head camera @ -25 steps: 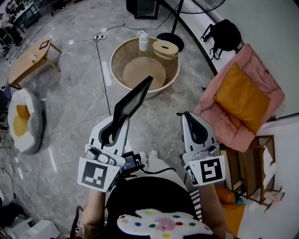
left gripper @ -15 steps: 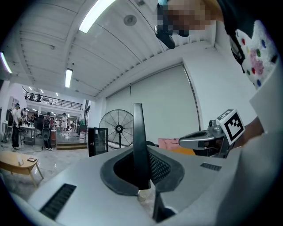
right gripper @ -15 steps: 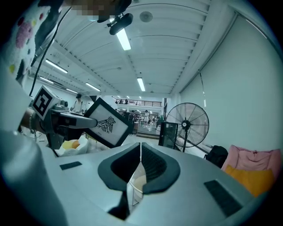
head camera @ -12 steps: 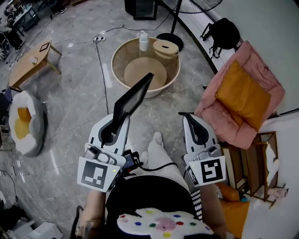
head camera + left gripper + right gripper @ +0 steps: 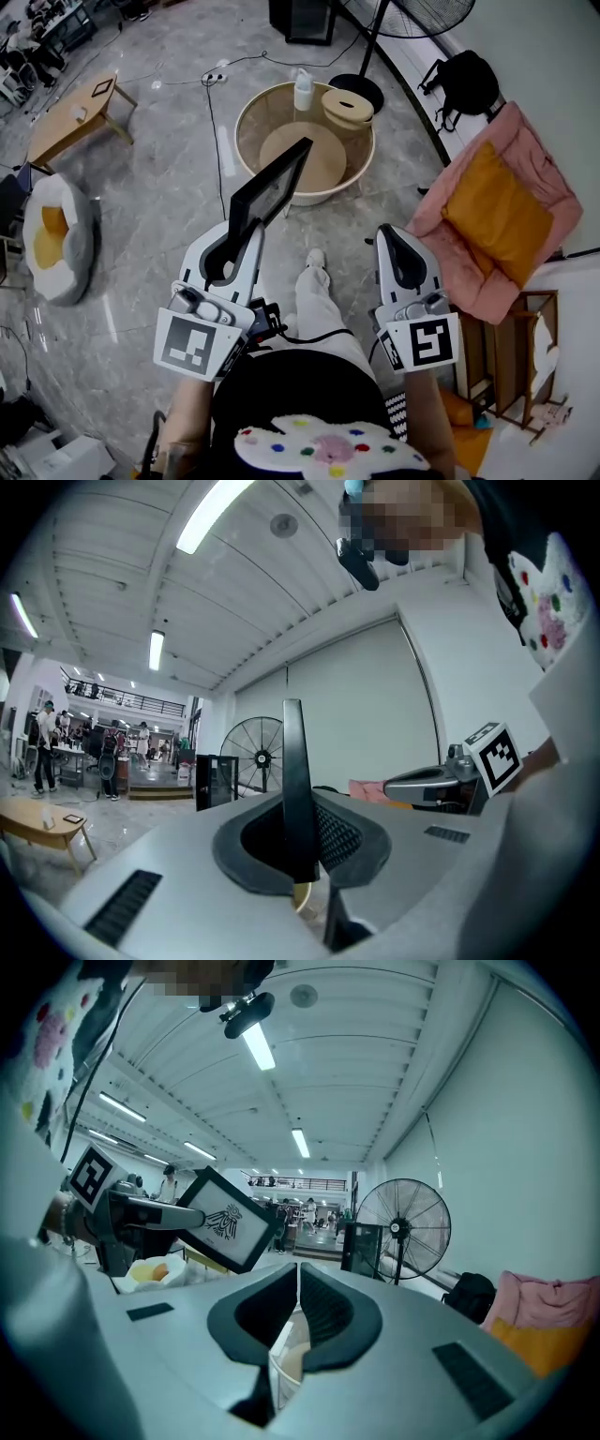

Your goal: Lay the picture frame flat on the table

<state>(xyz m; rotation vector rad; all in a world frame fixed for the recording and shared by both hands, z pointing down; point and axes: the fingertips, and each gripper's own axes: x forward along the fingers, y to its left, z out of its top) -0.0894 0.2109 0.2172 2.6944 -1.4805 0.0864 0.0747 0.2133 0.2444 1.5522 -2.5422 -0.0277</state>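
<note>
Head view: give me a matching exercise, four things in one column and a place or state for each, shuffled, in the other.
Things
1. picture frame
2. right gripper
3. orange cushion
4. wooden table

Places or states
A. shut, nothing in it
B. on the floor at upper left
C. lying on the pink seat
D. clamped by its lower edge in the left gripper

Pairs: 1-D, 2-A, 3-C, 4-B
</note>
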